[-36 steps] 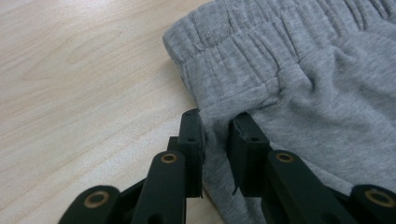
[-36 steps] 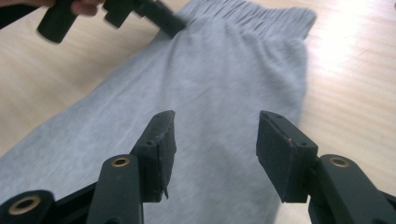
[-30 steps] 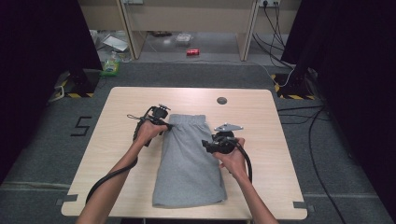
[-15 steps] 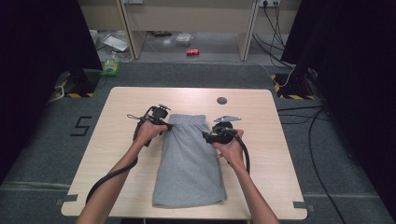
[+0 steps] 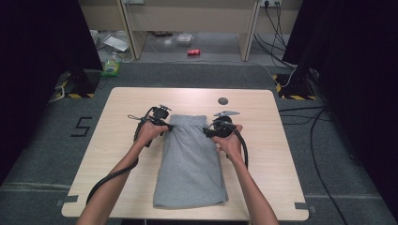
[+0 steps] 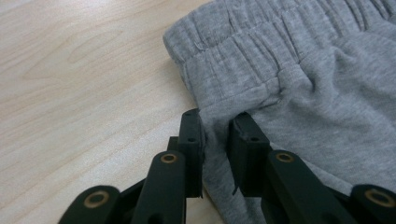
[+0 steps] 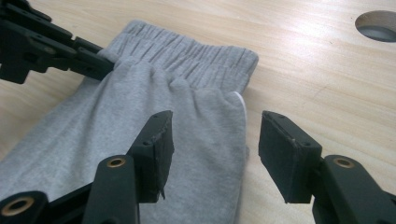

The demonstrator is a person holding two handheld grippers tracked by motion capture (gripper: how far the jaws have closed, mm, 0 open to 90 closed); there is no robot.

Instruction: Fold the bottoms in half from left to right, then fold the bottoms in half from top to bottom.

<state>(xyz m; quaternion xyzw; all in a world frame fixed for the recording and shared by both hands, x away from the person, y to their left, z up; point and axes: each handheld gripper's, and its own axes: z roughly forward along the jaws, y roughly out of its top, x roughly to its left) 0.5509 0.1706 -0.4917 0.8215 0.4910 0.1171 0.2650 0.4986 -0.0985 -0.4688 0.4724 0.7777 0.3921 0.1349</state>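
Folded grey sweatpants (image 5: 191,159) lie lengthwise on the wooden table (image 5: 281,159), the elastic waistband (image 5: 187,119) at the far end and the leg ends toward the person's edge. The left hand-held gripper (image 5: 165,125) sits at the garment's left edge just below the waistband; in the left gripper view its jaws are drawn close together on a pinched fold of the grey fabric (image 6: 217,135), with bare table to the left of the fold. The right hand-held gripper (image 5: 212,131) stands at the garment's right edge, also near the waistband. In the right gripper view (image 7: 212,140) its jaws are spread apart and have just been opening; one jaw rests over the cloth and the other over bare wood, the garment's edge running between them without either pad pressing on it. A round hole (image 5: 223,101) in the table lies beyond the right hand-held gripper, well apart from the sweatpants. Both cables trail back along the forearms.
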